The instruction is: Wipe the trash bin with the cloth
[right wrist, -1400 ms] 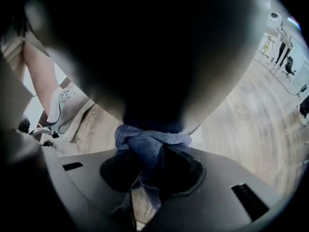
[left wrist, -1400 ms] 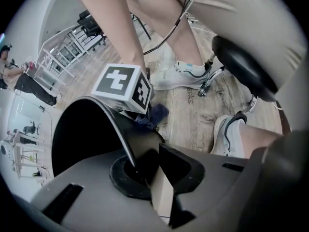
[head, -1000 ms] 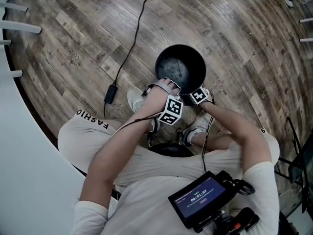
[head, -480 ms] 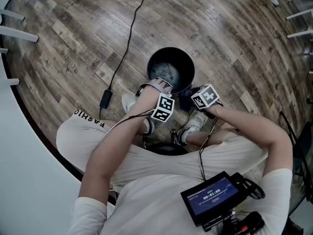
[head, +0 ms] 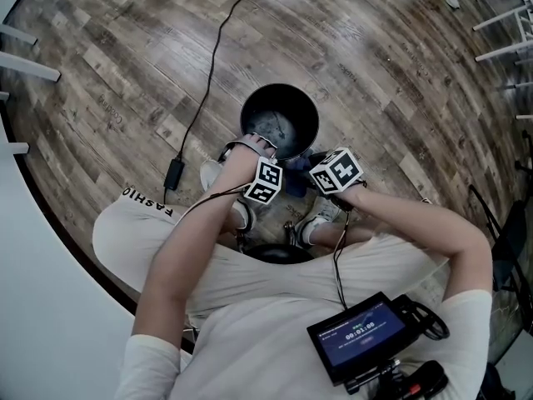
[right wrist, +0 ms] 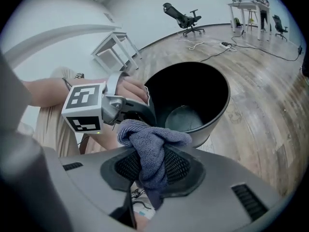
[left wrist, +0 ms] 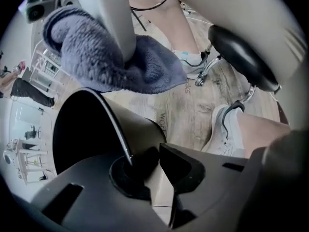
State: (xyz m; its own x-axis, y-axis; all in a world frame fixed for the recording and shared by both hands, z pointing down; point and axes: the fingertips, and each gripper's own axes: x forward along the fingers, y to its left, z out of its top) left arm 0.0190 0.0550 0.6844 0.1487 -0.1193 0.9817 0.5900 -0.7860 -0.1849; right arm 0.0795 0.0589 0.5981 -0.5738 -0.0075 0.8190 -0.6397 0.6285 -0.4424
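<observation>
Bin (head: pixel 293 105) stands on the wood floor (head: pixel 375 73), upper centre of the head view. Left gripper (left wrist: pixel 147 158) straddles the rim at the bin's lower edge, one jaw inside and one outside. Its jaws have just been closing and appear to pinch the wall. Right gripper (right wrist: pixel 154 166) is clamped on a bunched blue-grey cloth (right wrist: pixel 152 139), held just off the bin's lower right, beside the left gripper.

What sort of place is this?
Likely an office or lab workroom: a swivel office chair, white tables by the wall, and a cable trailing across the plank floor.
</observation>
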